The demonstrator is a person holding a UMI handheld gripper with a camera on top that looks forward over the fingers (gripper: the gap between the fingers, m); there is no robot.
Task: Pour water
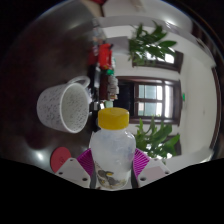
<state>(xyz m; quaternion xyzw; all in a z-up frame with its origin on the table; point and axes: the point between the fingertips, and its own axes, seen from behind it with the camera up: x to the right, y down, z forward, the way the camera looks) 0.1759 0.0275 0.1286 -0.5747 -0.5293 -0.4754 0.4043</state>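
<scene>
A clear plastic water bottle [113, 155] with a yellow cap [113, 118] stands upright between my fingers. My gripper [113, 176] is shut on the bottle, with the pink pads [141, 165] pressing its lower body from both sides. A white mug [65, 105] with its handle towards the bottle sits beyond the fingers to the left, its open mouth turned towards me. The bottle holds clear water.
A dark table surface [35, 140] spreads to the left under the mug. Green leafy plants [150, 45] stand behind, near a window [150, 100]. A red and white object [102, 55] stands behind the mug. A small pink thing [61, 157] lies left of the fingers.
</scene>
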